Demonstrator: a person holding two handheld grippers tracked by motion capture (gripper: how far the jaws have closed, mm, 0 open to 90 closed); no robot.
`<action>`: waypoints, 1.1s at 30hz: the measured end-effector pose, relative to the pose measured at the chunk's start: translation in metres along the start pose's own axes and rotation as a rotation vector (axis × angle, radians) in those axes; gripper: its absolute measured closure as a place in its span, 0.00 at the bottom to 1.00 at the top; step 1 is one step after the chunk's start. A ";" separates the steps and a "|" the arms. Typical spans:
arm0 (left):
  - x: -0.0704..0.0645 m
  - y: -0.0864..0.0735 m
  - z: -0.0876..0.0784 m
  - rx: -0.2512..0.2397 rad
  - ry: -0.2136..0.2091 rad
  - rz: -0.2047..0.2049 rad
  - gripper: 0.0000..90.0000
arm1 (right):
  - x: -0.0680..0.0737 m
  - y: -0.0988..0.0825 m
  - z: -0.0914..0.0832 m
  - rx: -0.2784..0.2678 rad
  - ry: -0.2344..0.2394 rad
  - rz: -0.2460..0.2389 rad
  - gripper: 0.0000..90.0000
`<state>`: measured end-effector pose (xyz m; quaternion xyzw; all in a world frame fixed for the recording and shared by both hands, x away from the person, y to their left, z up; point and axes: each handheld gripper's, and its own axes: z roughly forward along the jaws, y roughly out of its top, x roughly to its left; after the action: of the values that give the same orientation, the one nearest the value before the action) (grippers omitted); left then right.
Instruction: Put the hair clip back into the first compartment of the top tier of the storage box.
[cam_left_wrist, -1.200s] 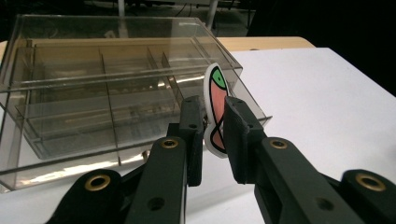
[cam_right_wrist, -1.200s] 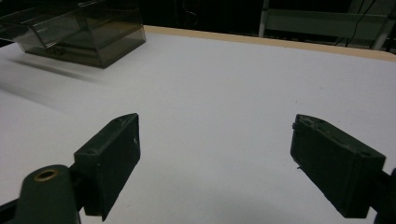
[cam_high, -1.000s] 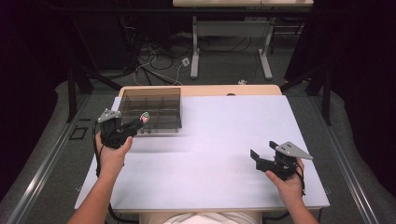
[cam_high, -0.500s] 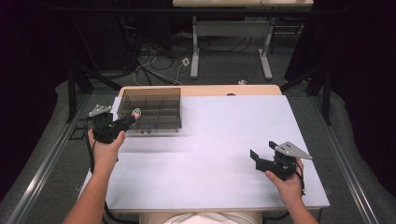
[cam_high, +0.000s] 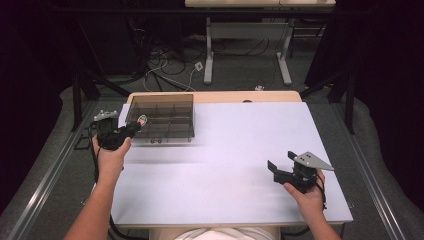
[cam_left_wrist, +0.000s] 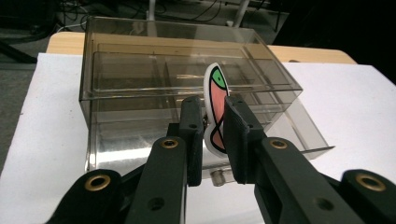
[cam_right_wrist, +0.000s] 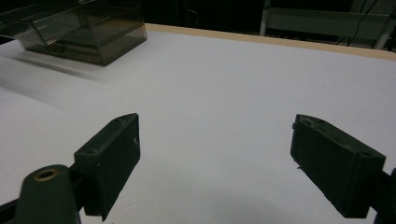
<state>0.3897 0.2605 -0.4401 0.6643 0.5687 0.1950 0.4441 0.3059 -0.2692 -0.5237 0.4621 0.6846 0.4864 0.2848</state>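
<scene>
I have the white table (cam_high: 225, 165) spread under both tongs, with a bare wooden strip along its far edge. On it, just ahead of my left tongs, stands the smoky clear plastic organizer box (cam_left_wrist: 187, 93), split into several compartments; in the high view it sits at the table's far left part, well apart from my right tongs.

My right tongs (cam_high: 281, 171) are over the near right part of the table, held in the right hand (cam_high: 307, 197), with the grey three-cornered plate on top. Seen along them in the right gripper view, the jaws stand wide with nothing but bare white table between them (cam_right_wrist: 215, 154), and the box far off at the upper left.

My left tongs (cam_left_wrist: 214, 125), in the left hand (cam_high: 110, 157), are at the table's left edge, beside the box's near left corner. Their jaws are narrow, clamped on a small flat fish-shaped sticker (cam_left_wrist: 215, 109), pink with a green head and black outline. It stands upright on edge between the pads, its head rising above them in front of the box's near wall.
</scene>
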 end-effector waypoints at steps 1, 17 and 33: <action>0.001 0.000 0.001 -0.001 0.005 -0.001 0.87 | 0.000 0.000 0.000 0.000 0.000 0.000 0.17; 0.011 0.000 0.013 0.059 0.053 0.009 0.87 | 0.000 0.000 0.000 0.001 0.000 0.000 0.17; 0.019 0.000 0.020 0.092 0.090 0.023 0.87 | 0.000 0.000 0.000 0.002 -0.001 -0.001 0.17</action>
<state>0.4105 0.2708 -0.4554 0.6810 0.5889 0.2031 0.3849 0.3060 -0.2694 -0.5238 0.4622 0.6853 0.4853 0.2848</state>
